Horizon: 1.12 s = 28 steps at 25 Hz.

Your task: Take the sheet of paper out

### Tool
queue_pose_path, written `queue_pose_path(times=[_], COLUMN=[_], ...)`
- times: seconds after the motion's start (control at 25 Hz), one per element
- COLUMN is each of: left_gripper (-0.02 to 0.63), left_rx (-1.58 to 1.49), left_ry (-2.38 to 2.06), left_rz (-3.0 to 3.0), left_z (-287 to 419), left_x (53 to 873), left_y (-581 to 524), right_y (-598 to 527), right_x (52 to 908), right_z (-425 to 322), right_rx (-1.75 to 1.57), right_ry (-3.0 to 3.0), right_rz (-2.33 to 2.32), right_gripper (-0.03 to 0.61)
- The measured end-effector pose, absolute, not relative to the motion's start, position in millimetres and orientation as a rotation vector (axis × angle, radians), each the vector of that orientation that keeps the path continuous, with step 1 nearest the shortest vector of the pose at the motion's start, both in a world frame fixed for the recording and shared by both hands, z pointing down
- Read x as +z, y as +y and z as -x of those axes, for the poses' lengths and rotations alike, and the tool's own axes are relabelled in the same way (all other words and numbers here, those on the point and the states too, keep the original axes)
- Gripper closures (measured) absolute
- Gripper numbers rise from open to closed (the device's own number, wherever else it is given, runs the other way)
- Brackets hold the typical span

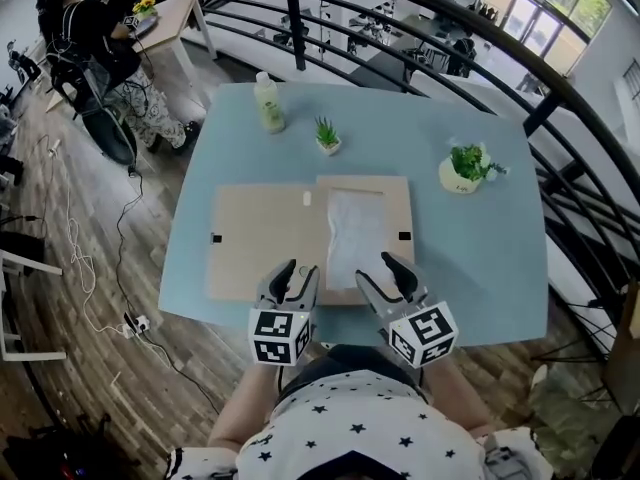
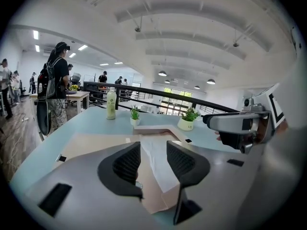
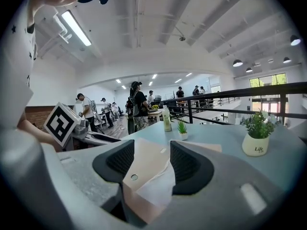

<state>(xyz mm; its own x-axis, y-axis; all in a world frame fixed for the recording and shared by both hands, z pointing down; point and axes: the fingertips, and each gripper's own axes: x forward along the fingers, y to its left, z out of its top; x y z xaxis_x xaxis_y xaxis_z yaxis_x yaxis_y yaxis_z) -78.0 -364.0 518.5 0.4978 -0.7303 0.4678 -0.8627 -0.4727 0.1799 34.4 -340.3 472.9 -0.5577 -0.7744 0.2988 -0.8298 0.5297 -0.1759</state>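
The blue table (image 1: 480,268) carries a wooden frame (image 1: 400,200) with its backing board (image 1: 255,243) lying alongside to the left. The white sheet of paper (image 1: 355,233) lies inside the frame. At the near edge, the left gripper (image 1: 299,270) and right gripper (image 1: 378,270) hover, jaws spread and empty.

Looks to me like an open-plan office or lab on a mezzanine. A black railing (image 1: 293,28) curves round the far side of the blue table (image 1: 480,268), with a lower level beyond it. Left: wood-plank floor (image 1: 70,198) with a loose cable (image 1: 120,228), and a seated person (image 1: 95,28) at a wooden desk (image 1: 175,13). Far right: big windows (image 1: 540,8). White beamed ceiling (image 2: 192,28) with pendant lamps (image 2: 162,73). A standing person (image 2: 57,80) is far left.
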Motion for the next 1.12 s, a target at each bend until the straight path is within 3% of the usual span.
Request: queue_pose_path(times=[1.12], left_gripper=[0.449], left_rx=[0.872], left_ry=[-1.135], left_rz=[-2.22], left_z=[26.5], left_x=[630.4], left_y=[-469.9], right_y=[-433.4], right_x=[518.7], right_z=[-62.8], right_rx=[0.589], right_ry=[-2.525], right_rz=[-1.353], right_gripper=[0.356])
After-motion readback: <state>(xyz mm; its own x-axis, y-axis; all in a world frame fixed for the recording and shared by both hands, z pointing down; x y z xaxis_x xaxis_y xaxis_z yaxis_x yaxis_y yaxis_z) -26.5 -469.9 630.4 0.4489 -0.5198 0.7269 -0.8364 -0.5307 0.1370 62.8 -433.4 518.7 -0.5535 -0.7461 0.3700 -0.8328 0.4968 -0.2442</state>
